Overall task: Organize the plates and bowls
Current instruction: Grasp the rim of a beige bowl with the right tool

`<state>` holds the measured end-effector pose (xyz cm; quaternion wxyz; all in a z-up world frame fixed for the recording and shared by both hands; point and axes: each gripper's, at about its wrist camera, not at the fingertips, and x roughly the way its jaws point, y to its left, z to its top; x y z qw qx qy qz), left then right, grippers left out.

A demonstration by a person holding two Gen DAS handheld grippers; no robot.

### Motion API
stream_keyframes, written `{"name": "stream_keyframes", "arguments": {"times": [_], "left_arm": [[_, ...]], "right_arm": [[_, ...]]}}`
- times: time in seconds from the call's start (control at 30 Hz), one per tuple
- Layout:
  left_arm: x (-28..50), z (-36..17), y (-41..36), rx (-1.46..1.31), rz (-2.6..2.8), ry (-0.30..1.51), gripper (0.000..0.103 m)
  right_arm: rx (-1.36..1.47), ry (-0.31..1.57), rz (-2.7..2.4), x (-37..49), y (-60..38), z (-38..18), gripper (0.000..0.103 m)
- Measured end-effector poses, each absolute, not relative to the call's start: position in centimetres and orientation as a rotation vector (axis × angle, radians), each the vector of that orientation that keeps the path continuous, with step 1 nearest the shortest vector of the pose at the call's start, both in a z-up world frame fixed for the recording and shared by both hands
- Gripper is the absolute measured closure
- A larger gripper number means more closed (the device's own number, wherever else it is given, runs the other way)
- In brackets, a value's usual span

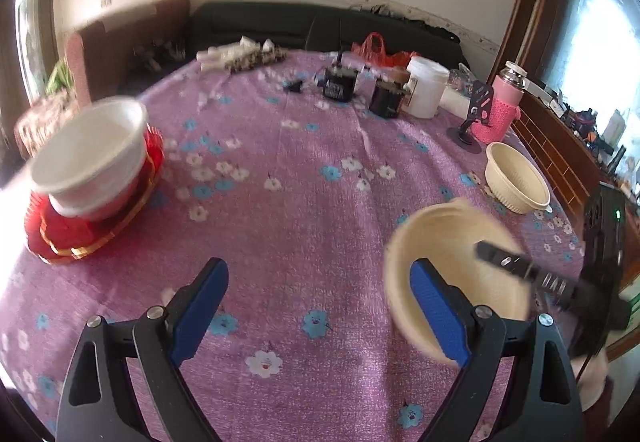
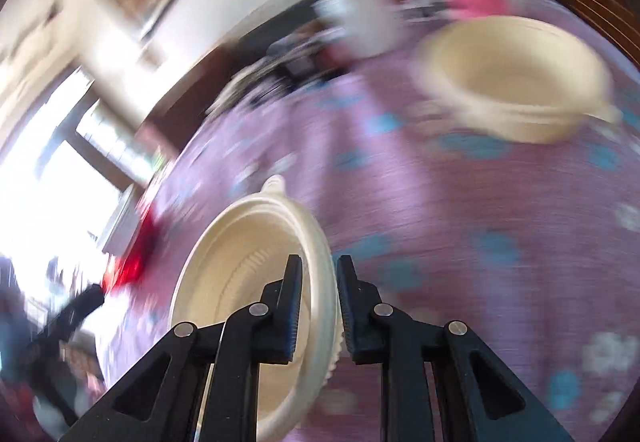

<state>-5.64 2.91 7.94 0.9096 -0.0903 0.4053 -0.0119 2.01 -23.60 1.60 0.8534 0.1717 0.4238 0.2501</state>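
The right gripper (image 2: 319, 274) has its jaws drawn in narrow on the rim of a cream bowl (image 2: 248, 282), one finger inside the bowl and the other outside its wall, so the bowl hangs tilted on its side between them. In the left wrist view that same cream bowl (image 1: 452, 274) shows just right of the left gripper (image 1: 320, 282), partly behind its right fingertip, with the right gripper (image 1: 520, 270) reaching into it from the right. The left gripper stands wide apart over the purple flowered tablecloth (image 1: 300, 201) with nothing between its blue pads (image 1: 200, 306). Ahead and right of the right gripper, a second cream bowl (image 2: 516, 77) sits upright on the cloth, well apart. Ahead and left of the left gripper, a white bowl (image 1: 92, 157) rests on a red basket (image 1: 96, 230). Both views are blurred.
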Motion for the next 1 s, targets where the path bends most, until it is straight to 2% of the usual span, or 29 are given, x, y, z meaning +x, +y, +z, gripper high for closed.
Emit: {"name": "stream_keyframes", "arguments": {"times": [0.03,0.1,0.23,0.47,0.8,0.93,0.97,1.0], "left_arm": [[-5.6,7.7,3.2,-0.208,-0.021,0.845,0.011],[-5.5,7.3,3.7,-0.238,-0.013,0.856,0.011],[-5.7,7.3,4.2,-0.25,-0.01,0.86,0.011],[-8.0,9.4,8.2,-0.249,0.072,0.763,0.011],[-9.5,8.8,10.9,-0.221,0.114,0.768,0.011],[-9.5,8.9,11.4,-0.237,0.099,0.763,0.011],[-9.6,9.2,11.3,-0.23,0.099,0.752,0.011],[-9.7,9.3,11.2,-0.223,0.098,0.737,0.011]], "right_arm": [[0.329,0.892,0.54,1.8,-22.6,1.6,0.08],[0.262,0.91,0.54,1.4,-21.1,1.3,0.061],[0.282,0.911,0.523,1.2,-21.7,1.2,0.06],[0.34,0.928,0.504,1.5,-23.2,0.6,0.058],[0.32,0.926,0.4,1.6,-22.9,0.8,0.058],[0.346,0.856,0.324,0.1,-23.4,2.2,0.058],[0.337,0.824,0.301,-0.3,-23.4,2.6,0.054],[0.329,0.779,0.276,-0.7,-23.6,3.0,0.042]]}}
